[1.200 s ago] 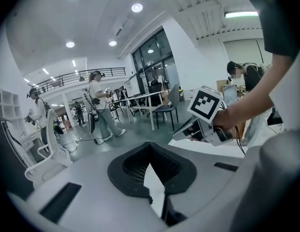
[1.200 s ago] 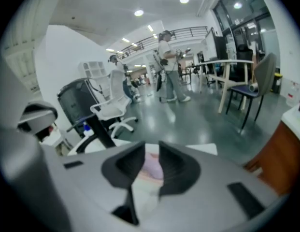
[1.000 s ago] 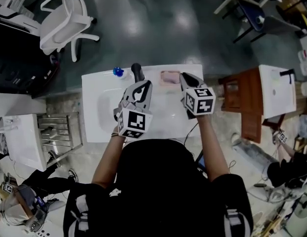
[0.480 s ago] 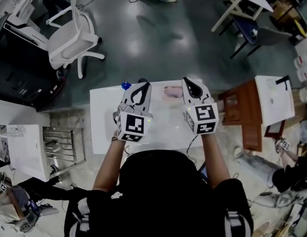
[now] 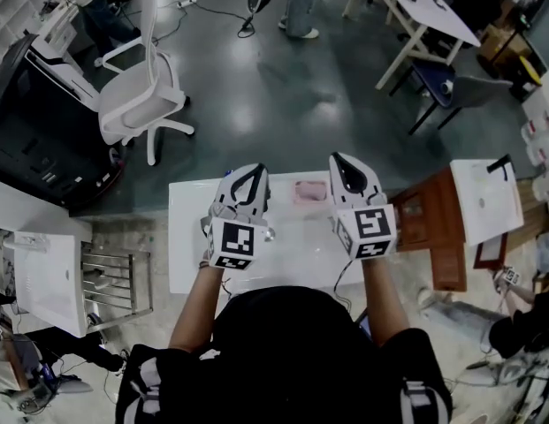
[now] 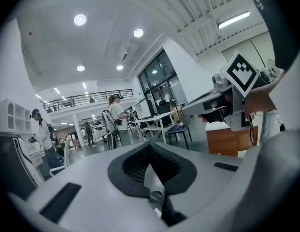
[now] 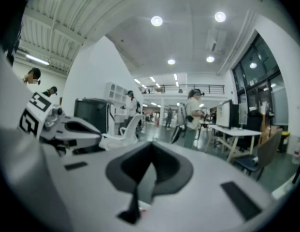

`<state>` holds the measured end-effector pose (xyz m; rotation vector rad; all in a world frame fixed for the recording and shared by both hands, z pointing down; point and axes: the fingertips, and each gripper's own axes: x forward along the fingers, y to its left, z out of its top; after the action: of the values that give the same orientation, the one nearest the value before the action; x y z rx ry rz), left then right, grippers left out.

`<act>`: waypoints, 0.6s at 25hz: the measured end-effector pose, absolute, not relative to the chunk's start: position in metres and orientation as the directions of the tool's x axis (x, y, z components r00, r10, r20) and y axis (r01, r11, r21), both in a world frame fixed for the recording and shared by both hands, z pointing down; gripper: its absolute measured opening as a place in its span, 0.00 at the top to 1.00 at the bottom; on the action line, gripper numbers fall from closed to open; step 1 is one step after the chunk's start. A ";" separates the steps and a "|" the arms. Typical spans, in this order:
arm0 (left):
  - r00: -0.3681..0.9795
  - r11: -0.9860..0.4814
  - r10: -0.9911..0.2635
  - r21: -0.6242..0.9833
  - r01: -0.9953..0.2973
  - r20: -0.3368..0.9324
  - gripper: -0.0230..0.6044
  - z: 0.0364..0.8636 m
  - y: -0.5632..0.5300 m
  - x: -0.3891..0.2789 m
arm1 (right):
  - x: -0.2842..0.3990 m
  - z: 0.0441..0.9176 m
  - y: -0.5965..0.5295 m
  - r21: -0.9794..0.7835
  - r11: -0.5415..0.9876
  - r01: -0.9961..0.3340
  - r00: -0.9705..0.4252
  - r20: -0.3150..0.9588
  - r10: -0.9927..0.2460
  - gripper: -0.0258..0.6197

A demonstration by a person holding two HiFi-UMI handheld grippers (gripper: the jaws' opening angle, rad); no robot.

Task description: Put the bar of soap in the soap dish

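Observation:
A pink soap-like block [image 5: 309, 190] lies at the far edge of the white washbasin counter [image 5: 190, 237]; I cannot tell whether it rests in a dish. Both grippers are held up above the counter and point roughly level, away from the person. My left gripper [image 5: 250, 170] is left of the pink block, jaws meeting at the tips with nothing in them [image 6: 150, 146]. My right gripper [image 5: 341, 160] is just right of the block, also shut and empty [image 7: 150, 146]. Each gripper view looks out into the room, not at the counter.
A white office chair [image 5: 141, 95] stands beyond the counter at the left. A wooden cabinet [image 5: 429, 215] and a second white basin unit [image 5: 486, 197] are at the right, a metal rack [image 5: 115, 276] at the left. People stand in the room [image 6: 118, 117].
Both grippers have risen from just over the counter to well above it and now point level. The head view has tilted up, showing more floor. The pink block stayed where it was.

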<state>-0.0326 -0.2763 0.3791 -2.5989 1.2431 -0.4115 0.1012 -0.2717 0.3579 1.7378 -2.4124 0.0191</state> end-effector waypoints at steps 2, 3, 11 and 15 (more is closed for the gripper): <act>0.599 -0.606 -0.789 -0.331 -0.723 0.137 0.93 0.372 -0.275 -0.033 | 0.101 0.352 -0.271 0.088 0.323 -0.942 -0.311 0.125 -0.942 0.91; 0.598 -0.603 -0.791 -0.334 -0.724 0.130 0.93 0.370 -0.275 -0.033 | 0.101 0.350 -0.270 0.091 0.324 -0.942 -0.313 0.118 -0.942 0.91; 0.601 -0.604 -0.791 -0.314 -0.733 0.117 0.93 0.364 -0.274 -0.029 | 0.097 0.341 -0.270 0.087 0.332 -0.939 -0.324 0.090 -0.942 0.91; 0.595 -0.598 -0.796 -0.314 -0.738 0.117 0.93 0.363 -0.273 -0.030 | 0.099 0.341 -0.270 0.089 0.327 -0.941 -0.320 0.084 -0.944 0.91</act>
<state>-0.0296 -0.2733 0.3628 -2.5910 1.2675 -0.3604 0.0989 -0.2698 0.3409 1.7546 -2.4588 -0.0357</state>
